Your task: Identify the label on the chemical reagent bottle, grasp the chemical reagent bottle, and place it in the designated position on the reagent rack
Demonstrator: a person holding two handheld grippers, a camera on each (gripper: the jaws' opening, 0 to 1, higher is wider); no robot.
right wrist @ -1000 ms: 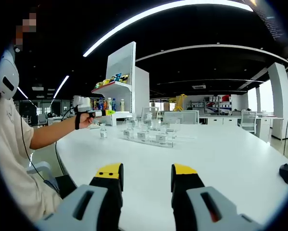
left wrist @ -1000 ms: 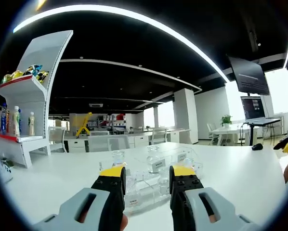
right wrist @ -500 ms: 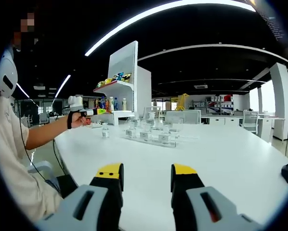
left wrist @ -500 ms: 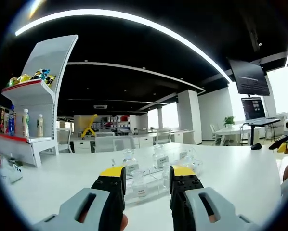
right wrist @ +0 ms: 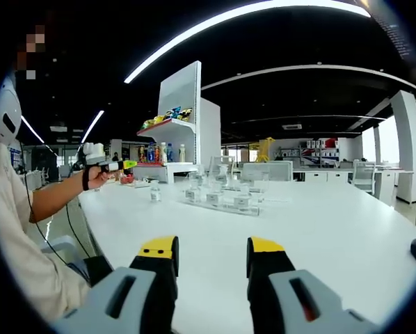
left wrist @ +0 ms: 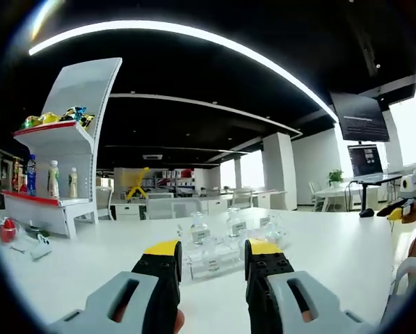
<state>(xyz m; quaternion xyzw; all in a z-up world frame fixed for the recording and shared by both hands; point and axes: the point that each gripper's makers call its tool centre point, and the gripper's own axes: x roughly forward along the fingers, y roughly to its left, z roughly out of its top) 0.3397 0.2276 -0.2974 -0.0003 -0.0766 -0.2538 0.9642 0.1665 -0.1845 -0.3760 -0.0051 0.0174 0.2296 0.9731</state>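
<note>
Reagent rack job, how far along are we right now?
Several labelled bottles already stand in the clear reagent rack. One small bottle sits alone on the white table, beside the rack, so it looks still to be placed. Nothing is in hand: the left claw and the right claw are both open and empty.

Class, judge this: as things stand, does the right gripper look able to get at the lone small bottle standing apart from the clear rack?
Probably not yet: the right gripper is far back, though bare table leaves the way to the bottle free.
</note>
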